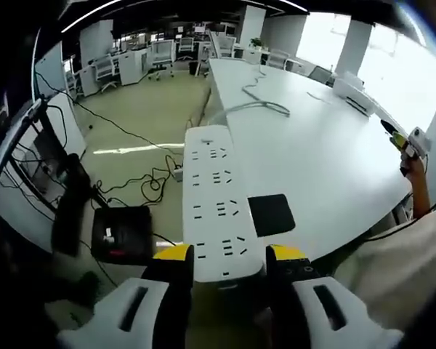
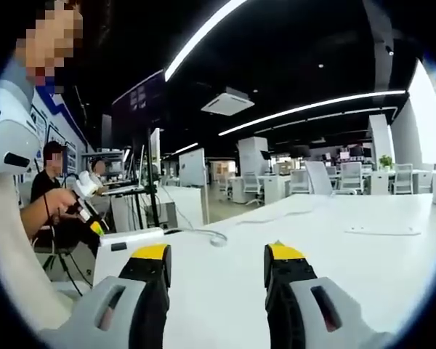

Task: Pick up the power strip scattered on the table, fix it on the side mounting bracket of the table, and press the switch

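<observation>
In the left gripper view, the left gripper (image 1: 224,263) pinches the near end of the white power strip (image 1: 216,196) between its 2 yellow-tipped jaws, holding it lengthwise along the table's edge, its socket face turned toward the camera. The strip is lifted off the white table (image 1: 327,153) and sits just beside the rim, with the floor on its far side. A black pad (image 1: 270,214) lies on the table close to the strip's near end. The step in hand looks like carrying the strip to the side bracket; I cannot make out the bracket itself, so it may be hidden beneath the strip. The next move calls for lining the strip's back with the mount at the table's side, seating it squarely, then finding the switch, likely at one end.

A grey cable (image 1: 258,102) loops across the far tabletop. To the left, black cords (image 1: 142,185) trail over the pale floor beside a dark box (image 1: 121,234).

In the right gripper view, the right gripper (image 2: 216,273) hovers over the table (image 2: 363,254) with jaws spread, holding nothing. The room is an open office with ceiling light strips (image 2: 305,107), desks and chairs (image 2: 349,174).
</observation>
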Demonstrator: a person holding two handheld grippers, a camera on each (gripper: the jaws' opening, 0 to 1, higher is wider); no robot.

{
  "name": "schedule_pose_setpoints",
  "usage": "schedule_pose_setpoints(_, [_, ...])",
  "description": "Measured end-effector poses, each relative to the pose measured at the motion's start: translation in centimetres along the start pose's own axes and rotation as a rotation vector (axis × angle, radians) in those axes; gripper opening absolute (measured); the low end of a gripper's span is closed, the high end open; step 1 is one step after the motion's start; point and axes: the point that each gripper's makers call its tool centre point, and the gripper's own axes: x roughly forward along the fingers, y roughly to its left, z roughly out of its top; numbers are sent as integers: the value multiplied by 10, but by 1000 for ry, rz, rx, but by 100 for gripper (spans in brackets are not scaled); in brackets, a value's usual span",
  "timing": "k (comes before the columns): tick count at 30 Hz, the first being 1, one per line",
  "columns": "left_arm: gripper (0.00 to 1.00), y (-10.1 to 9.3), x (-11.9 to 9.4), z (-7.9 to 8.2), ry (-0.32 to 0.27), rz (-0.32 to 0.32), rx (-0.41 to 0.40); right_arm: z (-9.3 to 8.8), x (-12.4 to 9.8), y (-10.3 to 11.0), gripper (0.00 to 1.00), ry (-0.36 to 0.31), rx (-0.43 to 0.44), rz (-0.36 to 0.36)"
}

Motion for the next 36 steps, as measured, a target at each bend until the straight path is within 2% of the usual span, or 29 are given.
schedule_pose_setpoints(12, [43, 1, 1, 2, 7, -38, 8, -5, -2, -3, 45, 8, 17, -15])
schedule_pose_setpoints(25, [42, 5, 5, -4, 57, -62, 40, -3, 0, 0, 45, 4, 20, -26])
schedule_pose_setpoints(36, [39, 6, 6, -6, 83, -68, 117, -5, 3, 2, 44, 11, 21, -26])
